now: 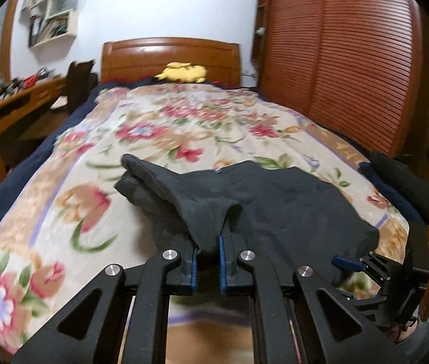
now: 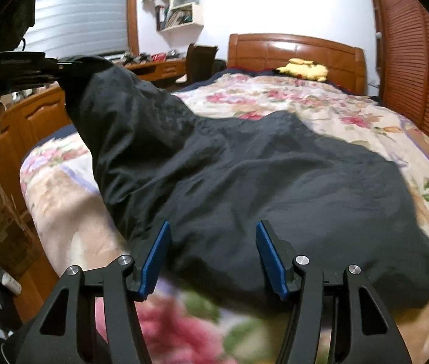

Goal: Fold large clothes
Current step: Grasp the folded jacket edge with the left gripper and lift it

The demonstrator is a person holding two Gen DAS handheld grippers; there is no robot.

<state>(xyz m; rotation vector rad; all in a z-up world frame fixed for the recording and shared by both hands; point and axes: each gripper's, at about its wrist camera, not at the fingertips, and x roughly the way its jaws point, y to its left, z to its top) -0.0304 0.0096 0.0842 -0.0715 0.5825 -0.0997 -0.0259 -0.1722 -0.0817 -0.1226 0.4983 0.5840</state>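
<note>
step: left gripper (image 1: pixel 207 242) pinches and lifts dark garment (image 2: pixel 275 188) edge | right gripper (image 2: pixel 213 257) fingers spread, empty | next: probably carry edge across

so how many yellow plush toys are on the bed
1: the yellow plush toy lies at the far end of the bed, against the headboard. Others could be hidden under the dark garment.

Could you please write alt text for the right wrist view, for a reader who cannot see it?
A large dark grey fabric garment lies on a floral bedspread, one end lifted at the left by the left gripper, shut on it. The right gripper hovers at the near edge, jaws open. A yellow plush toy rests by the wooden headboard.
</note>
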